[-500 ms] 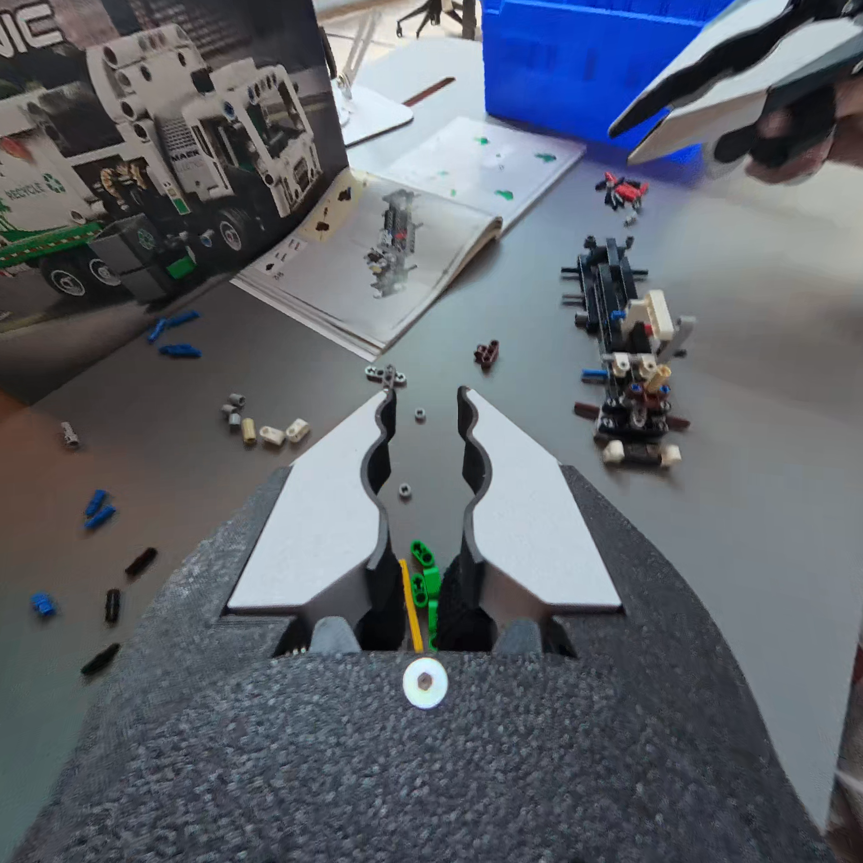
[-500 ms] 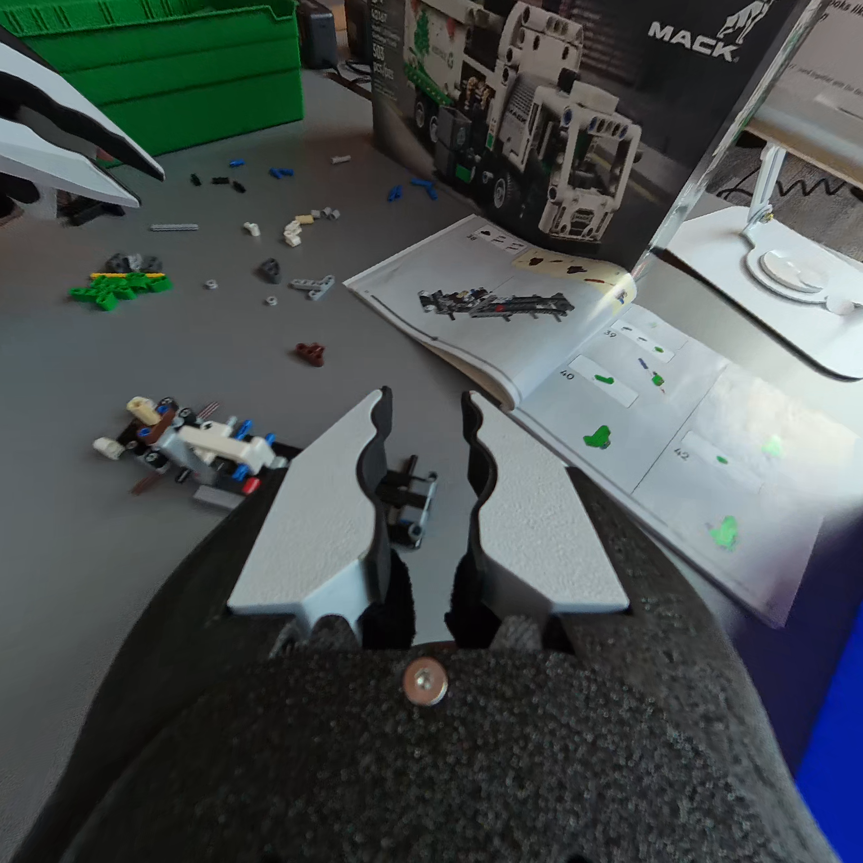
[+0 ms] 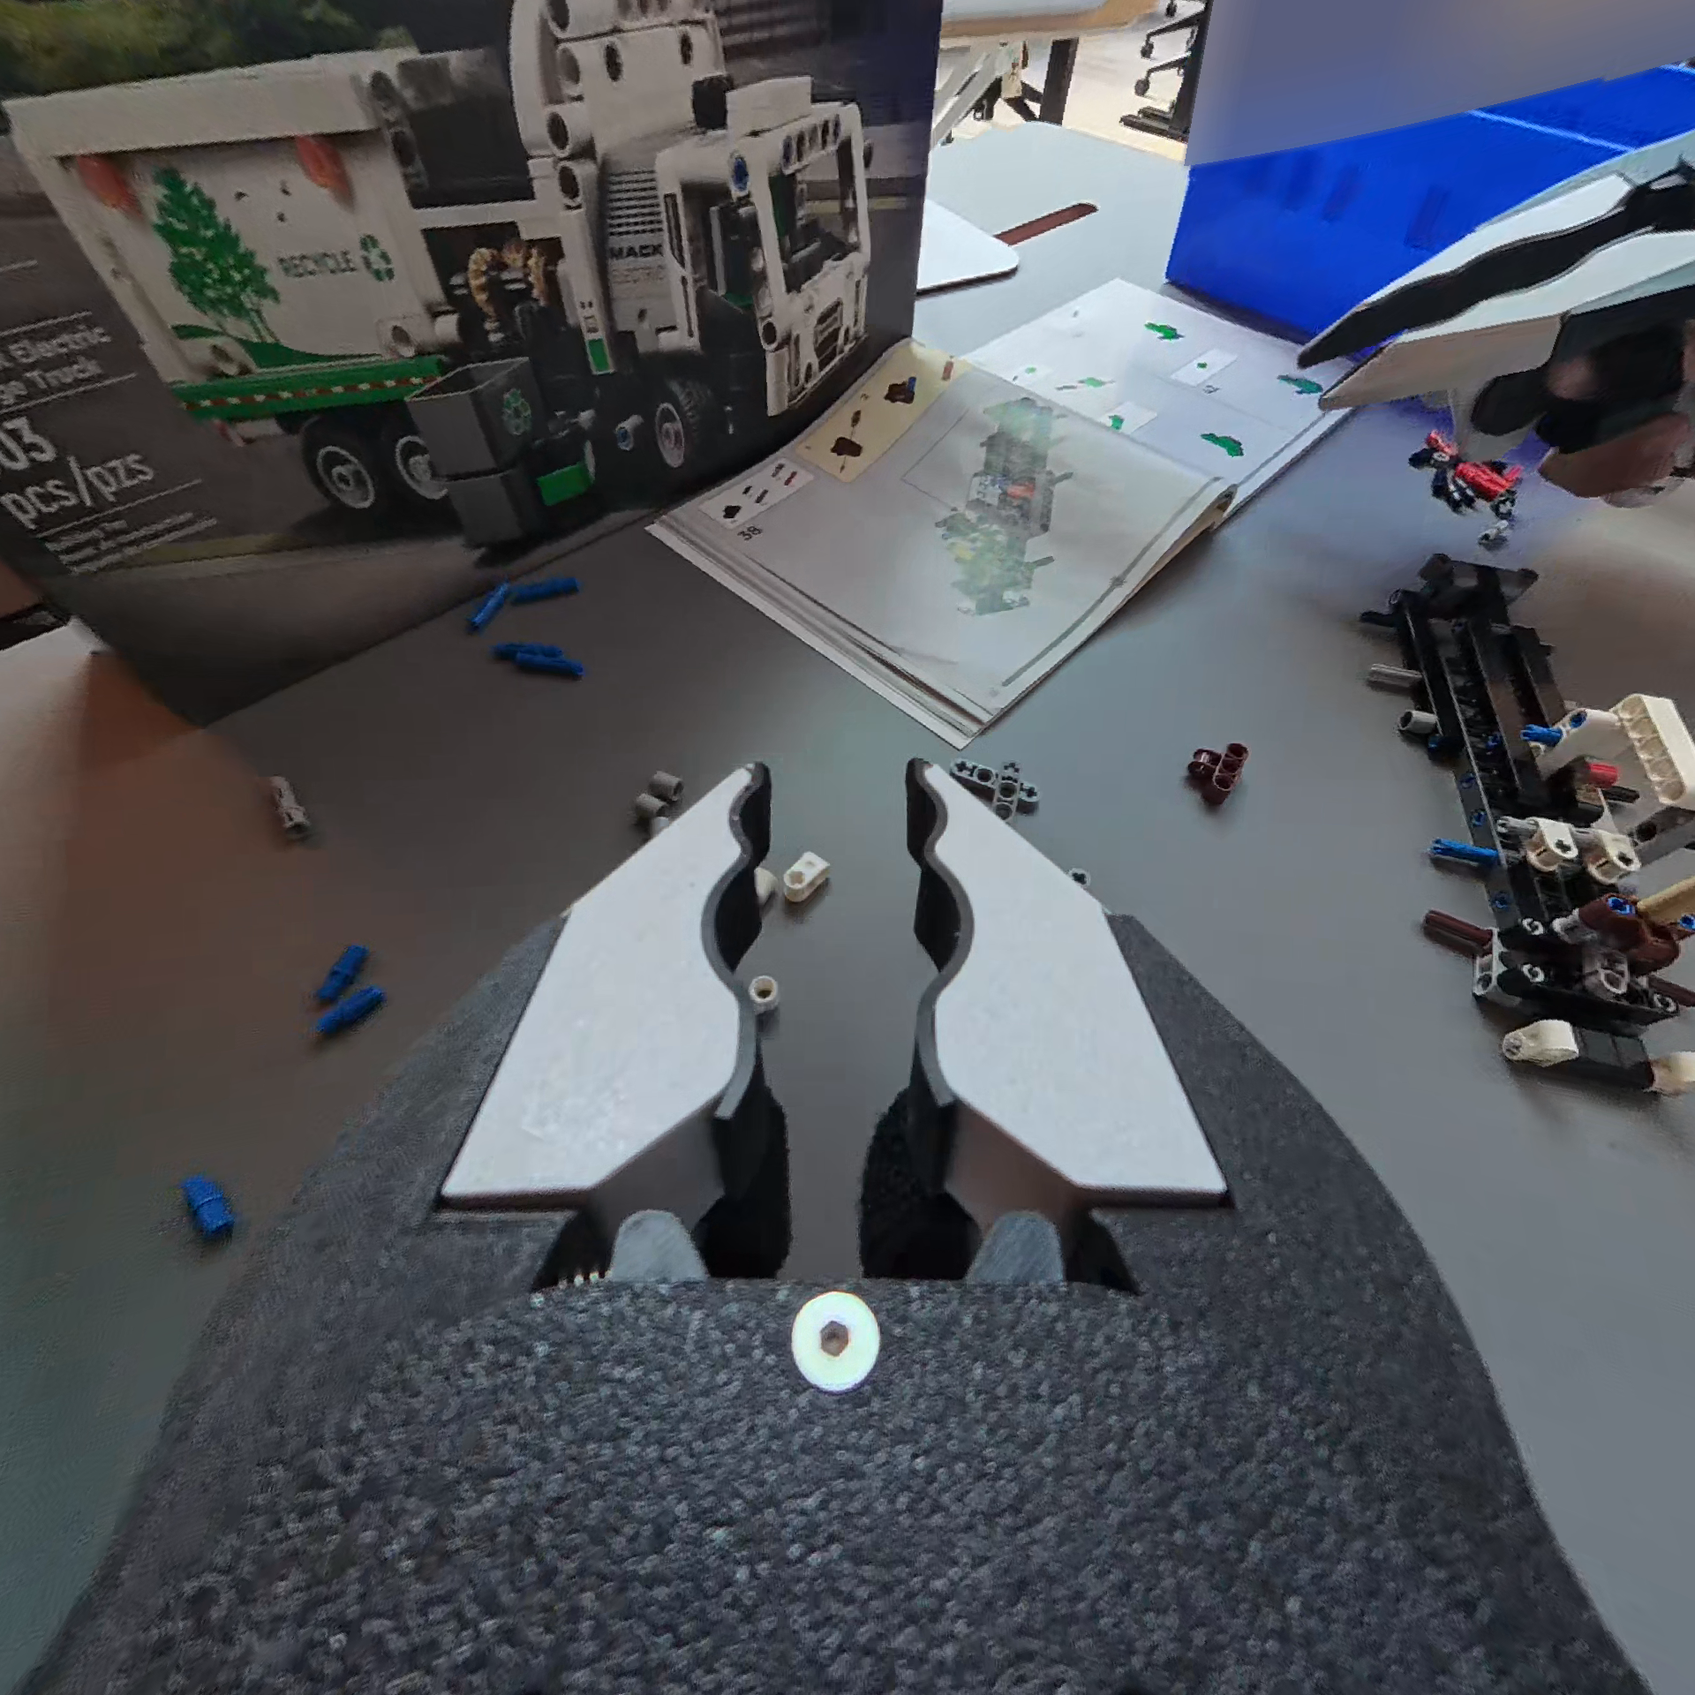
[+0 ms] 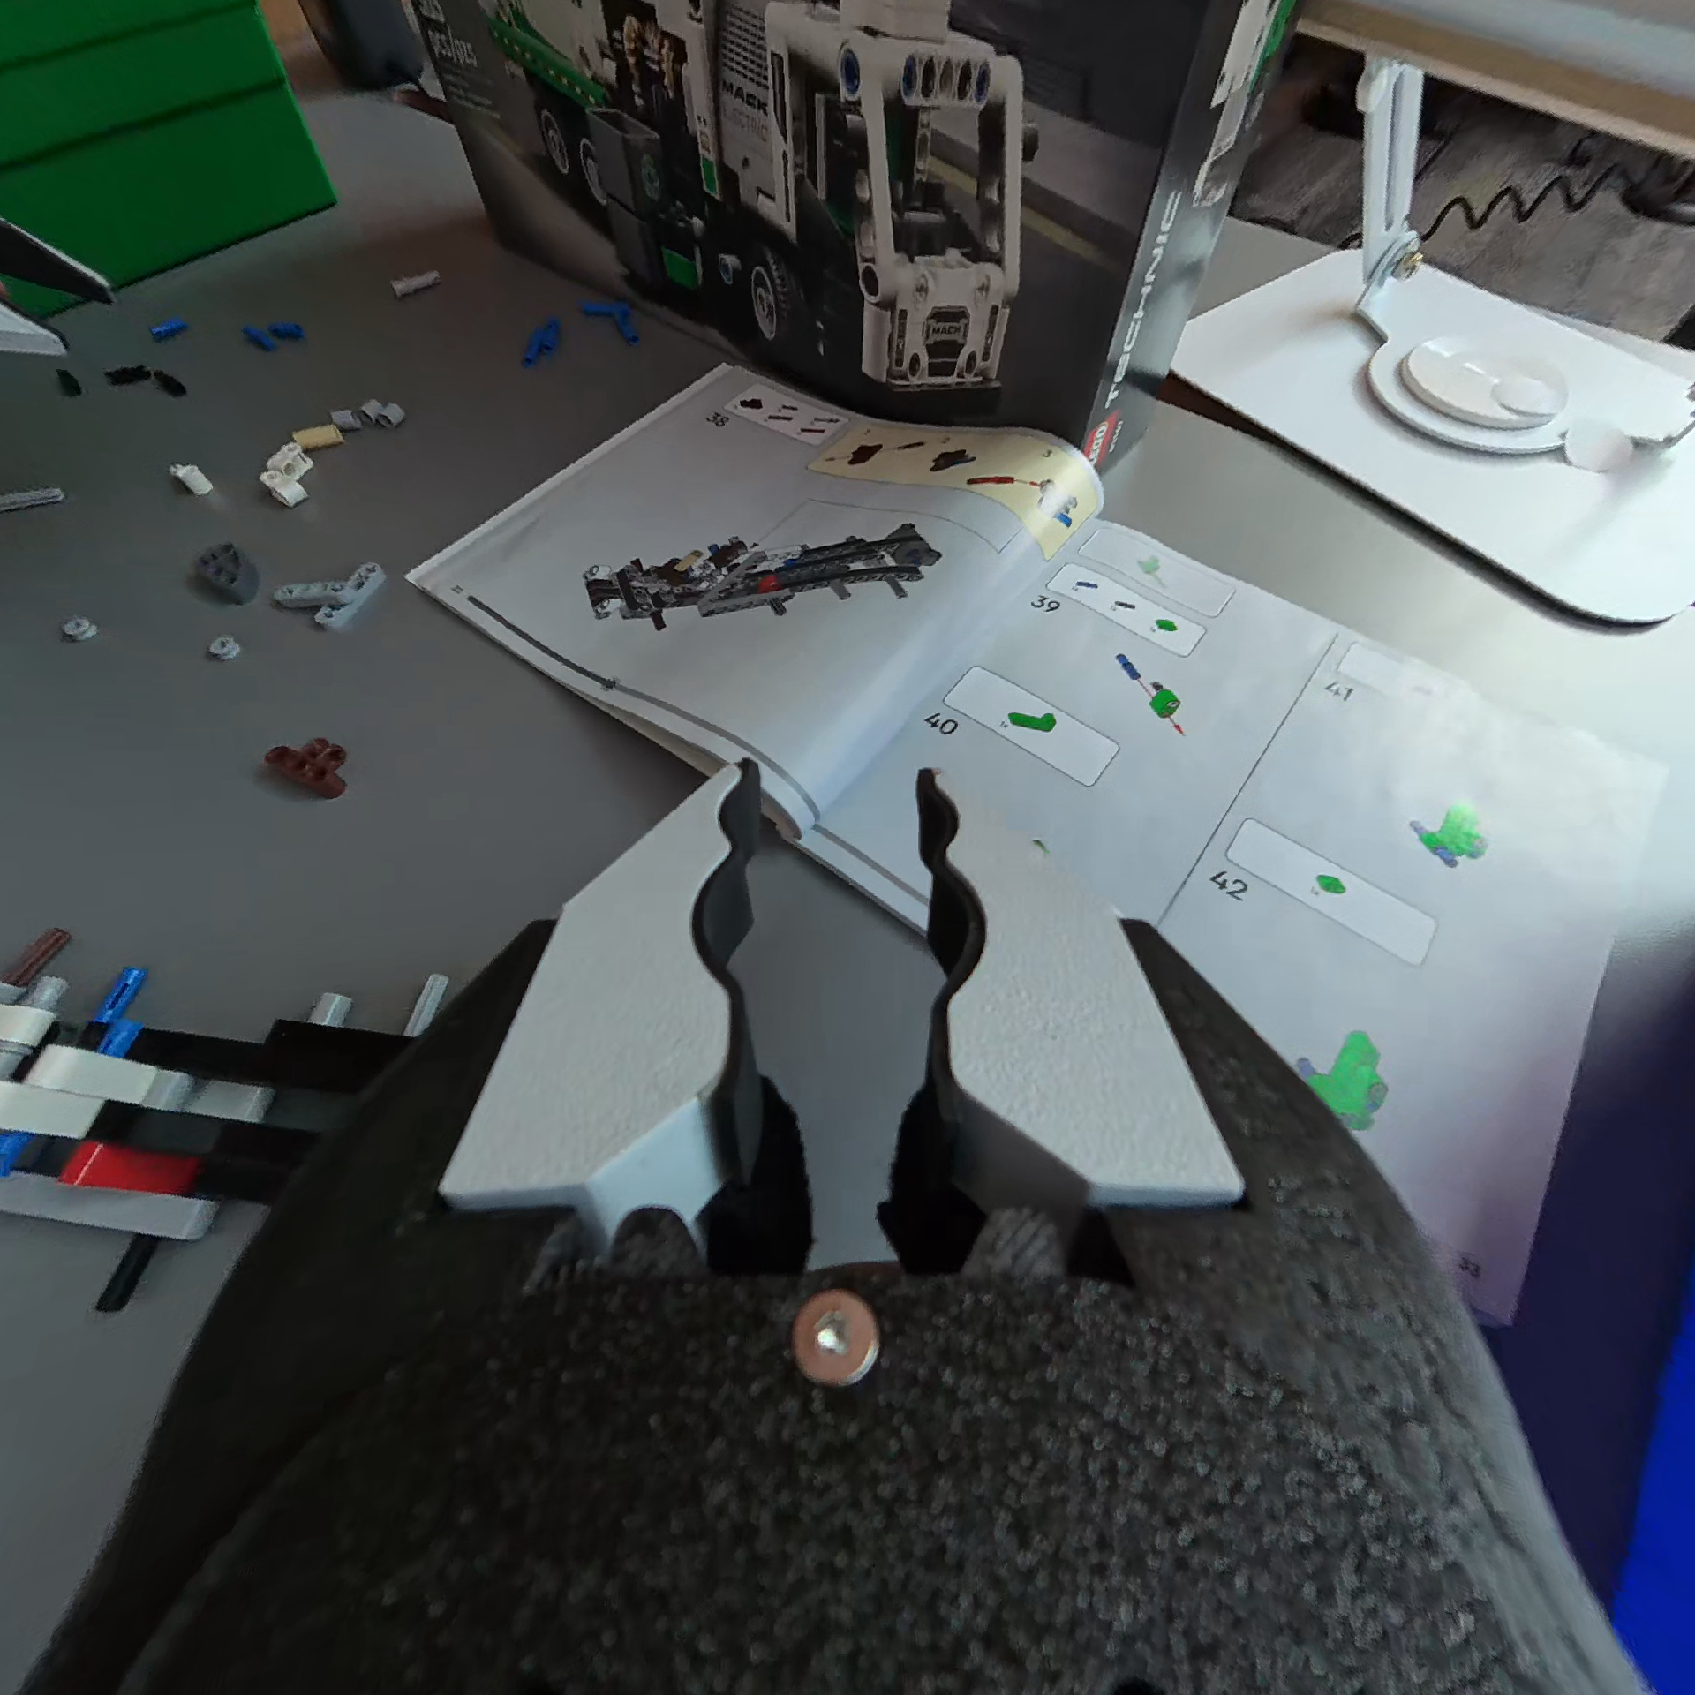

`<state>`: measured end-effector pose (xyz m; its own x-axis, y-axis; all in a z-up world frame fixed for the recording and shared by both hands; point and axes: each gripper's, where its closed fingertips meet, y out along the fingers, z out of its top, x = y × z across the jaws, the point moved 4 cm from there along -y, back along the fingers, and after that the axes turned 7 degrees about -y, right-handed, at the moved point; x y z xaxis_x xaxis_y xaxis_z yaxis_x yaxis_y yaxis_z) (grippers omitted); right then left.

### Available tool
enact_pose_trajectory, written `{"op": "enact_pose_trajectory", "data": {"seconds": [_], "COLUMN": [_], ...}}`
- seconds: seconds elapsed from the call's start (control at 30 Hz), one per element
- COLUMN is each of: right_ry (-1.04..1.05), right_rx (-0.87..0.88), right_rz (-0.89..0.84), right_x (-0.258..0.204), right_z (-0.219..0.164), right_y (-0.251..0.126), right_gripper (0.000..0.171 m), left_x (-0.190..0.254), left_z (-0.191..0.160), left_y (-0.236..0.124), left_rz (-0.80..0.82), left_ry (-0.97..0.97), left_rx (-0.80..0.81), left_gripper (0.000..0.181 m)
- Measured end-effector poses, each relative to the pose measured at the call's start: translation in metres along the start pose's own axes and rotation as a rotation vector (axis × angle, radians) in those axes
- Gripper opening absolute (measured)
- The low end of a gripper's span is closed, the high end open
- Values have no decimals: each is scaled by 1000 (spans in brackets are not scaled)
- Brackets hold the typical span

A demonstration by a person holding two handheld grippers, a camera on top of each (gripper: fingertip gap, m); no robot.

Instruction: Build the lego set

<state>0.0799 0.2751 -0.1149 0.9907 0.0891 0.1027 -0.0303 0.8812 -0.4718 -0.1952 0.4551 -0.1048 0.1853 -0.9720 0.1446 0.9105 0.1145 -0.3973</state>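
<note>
Chassis (image 3: 1550,853) right of left hand-held gripper (image 3: 836,780)

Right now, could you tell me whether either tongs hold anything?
Nothing: the left tongs and right tongs are both open and empty.

My left gripper (image 3: 836,780) has bare table straight ahead, with only small white pieces (image 3: 805,876) between its fingers. The big box (image 3: 459,275) blocks the far left. The open booklet (image 4: 917,642) lies right under my right gripper (image 4: 836,780).
</note>
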Motion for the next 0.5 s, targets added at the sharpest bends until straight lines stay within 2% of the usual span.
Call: {"op": "enact_pose_trajectory", "data": {"seconds": [0.07,0.33,0.4,0.5], "right_ry": [-22,14,-9,1], "right_rx": [-20,-37,-45,-67], "right_rz": [-29,-37,-118,-260], "right_x": [4,11,25,44], "right_z": [0,-5,-5,-6], "right_y": [-1,-4,-16,-54], "right_gripper": [34,34,34,34], "left_x": [-3,-1,2,-1], "left_z": [4,-8,-5,-4], "left_y": [-2,3,0,-4], "left_rz": [6,30,15,26], "left_ry": [-13,45,39,36], "left_rx": [29,-32,-9,-2], "left_gripper": [28,28,27,26]}}
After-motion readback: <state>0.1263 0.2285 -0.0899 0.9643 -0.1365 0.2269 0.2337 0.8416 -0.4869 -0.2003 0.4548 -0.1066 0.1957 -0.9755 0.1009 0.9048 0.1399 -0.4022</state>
